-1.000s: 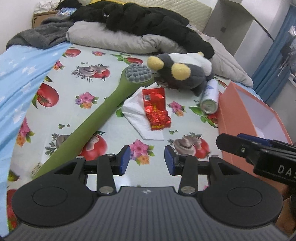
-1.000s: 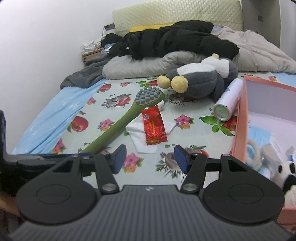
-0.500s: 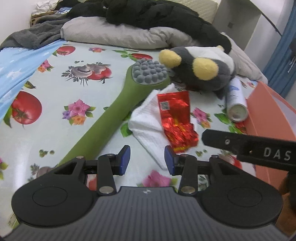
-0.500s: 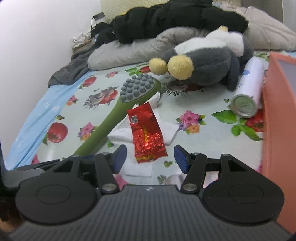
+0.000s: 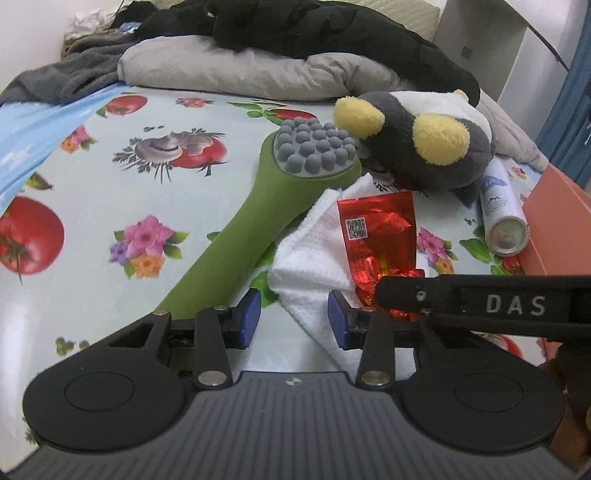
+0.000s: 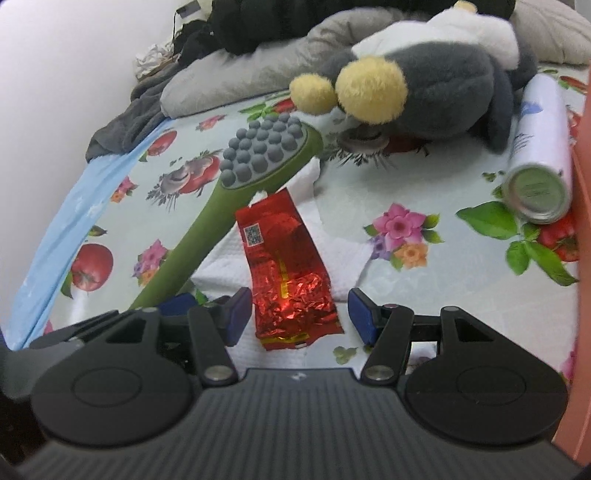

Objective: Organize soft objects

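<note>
**Operator:** Report jaw status and the nearest items, taking the red foil packet as reference.

**Inspector:** The right gripper has its jaws spread, one on each side of the packet's near end; the pads are clear of the foil. The left gripper also has its jaws spread, with nothing between them except the near corner of the white cloth below. Neither tool holds anything.

**Operator:** Where are the soft objects?

**Inspector:** The white cloth lies directly under the packet. The green massage hammer runs along the packet's left side, its handle crossing the cloth's edge. Beyond the packet, the grey plush toy lies on the flowered sheet. To the right of the packet, a white spray can lies against the orange box.

**Operator:** Box contents?

**Inspector:** Cannot tell. Only the outer wall of the box is visible in both views.

**Operator:** Progress?

**Inspector:** Judged early. The cloth and plush are both outside the box. The packet rests on the cloth, so it probably must be cleared first. Farthest back, a grey pillow and dark clothing remain heaped.
</note>
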Available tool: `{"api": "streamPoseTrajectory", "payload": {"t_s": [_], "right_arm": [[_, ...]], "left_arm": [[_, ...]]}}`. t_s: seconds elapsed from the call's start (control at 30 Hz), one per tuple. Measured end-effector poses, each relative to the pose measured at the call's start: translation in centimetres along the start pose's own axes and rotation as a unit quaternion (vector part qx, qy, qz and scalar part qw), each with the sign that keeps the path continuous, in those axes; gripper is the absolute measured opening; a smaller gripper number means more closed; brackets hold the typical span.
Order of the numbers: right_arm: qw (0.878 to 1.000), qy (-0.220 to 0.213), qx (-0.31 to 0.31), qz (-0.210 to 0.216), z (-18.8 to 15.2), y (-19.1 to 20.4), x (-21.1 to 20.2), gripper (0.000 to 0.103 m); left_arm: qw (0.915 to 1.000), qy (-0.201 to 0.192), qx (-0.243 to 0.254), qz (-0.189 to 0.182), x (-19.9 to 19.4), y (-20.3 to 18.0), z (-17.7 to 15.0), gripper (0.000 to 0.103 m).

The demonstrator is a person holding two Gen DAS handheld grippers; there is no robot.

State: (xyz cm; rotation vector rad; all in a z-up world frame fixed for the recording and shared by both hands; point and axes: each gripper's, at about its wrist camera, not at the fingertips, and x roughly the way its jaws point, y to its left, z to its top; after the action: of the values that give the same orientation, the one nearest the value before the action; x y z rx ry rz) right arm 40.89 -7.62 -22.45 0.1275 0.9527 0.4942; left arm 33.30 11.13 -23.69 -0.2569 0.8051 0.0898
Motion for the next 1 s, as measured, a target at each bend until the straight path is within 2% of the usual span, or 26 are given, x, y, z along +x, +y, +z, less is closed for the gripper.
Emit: {"api": "streamPoseTrajectory", "payload": {"t_s": [0.07,0.17,0.2,0.23,0.27,0.3,0.43,0.53,0.77,0.93,0.97,1.0], "right_arm": [[1.000,0.004,0.003,0.002,0.1,-0.2,0.4,0.060],[1.000,0.005,0.011,0.007,0.2,-0.4,0.5,0.057],[1.000,0.003,0.012,0.005,0.2,-0.4,0.5,0.053],[1.000,0.002,0.011,0.003,0.1,-0.3,0.4,0.053],[1.000,0.001,0.010,0.002,0.1,-0.2,0.4,0.052],[1.000,-0.001,0.010,0.001,0.0,-0.1,0.2,0.042],[1.000,-0.010,0.005,-0.009,0.1,-0.3,-0.8,0.040],[1.000,-0.019,0.006,-0.009,0.0,-0.5,-2.0,0.027],[1.000,-0.026,0.001,-0.012,-1.0,0.0,-5.1,0.025],[1.000,-0.027,-0.007,-0.013,-2.7,0.9,-7.6,0.024],[1.000,-0.026,-0.008,-0.013,-3.1,1.0,-8.1,0.023],[1.000,-0.025,-0.010,-0.012,-3.4,1.2,-8.5,0.017]], "left_arm": [[0.9999,-0.002,0.009,0.005,0.3,-0.1,0.1,0.044],[0.9998,-0.006,0.018,0.005,0.6,-0.3,0.2,0.034],[0.9998,-0.008,0.016,-0.001,0.7,-0.2,0.2,0.025],[0.9999,-0.008,0.014,-0.006,0.7,-0.2,0.2,0.009],[0.9998,-0.011,0.015,-0.006,0.8,-0.3,0.2,0.007],[0.9998,-0.011,0.016,-0.006,0.9,-0.4,0.1,0.005],[0.9996,-0.010,0.023,-0.016,0.7,-0.9,0.1,0.004],[0.9993,-0.013,0.027,-0.021,-0.1,-1.2,-0.1,0.003],[0.9995,-0.014,0.020,-0.018,-3.6,-1.7,-1.4,0.002],[0.9999,-0.008,-0.003,-0.012,-7.0,-1.2,-3.2,0.002],[0.9999,-0.006,-0.008,-0.013,-7.7,-1.0,-3.7,0.002],[0.9999,-0.003,-0.011,-0.013,-8.4,-0.9,-4.1,0.002]]}}
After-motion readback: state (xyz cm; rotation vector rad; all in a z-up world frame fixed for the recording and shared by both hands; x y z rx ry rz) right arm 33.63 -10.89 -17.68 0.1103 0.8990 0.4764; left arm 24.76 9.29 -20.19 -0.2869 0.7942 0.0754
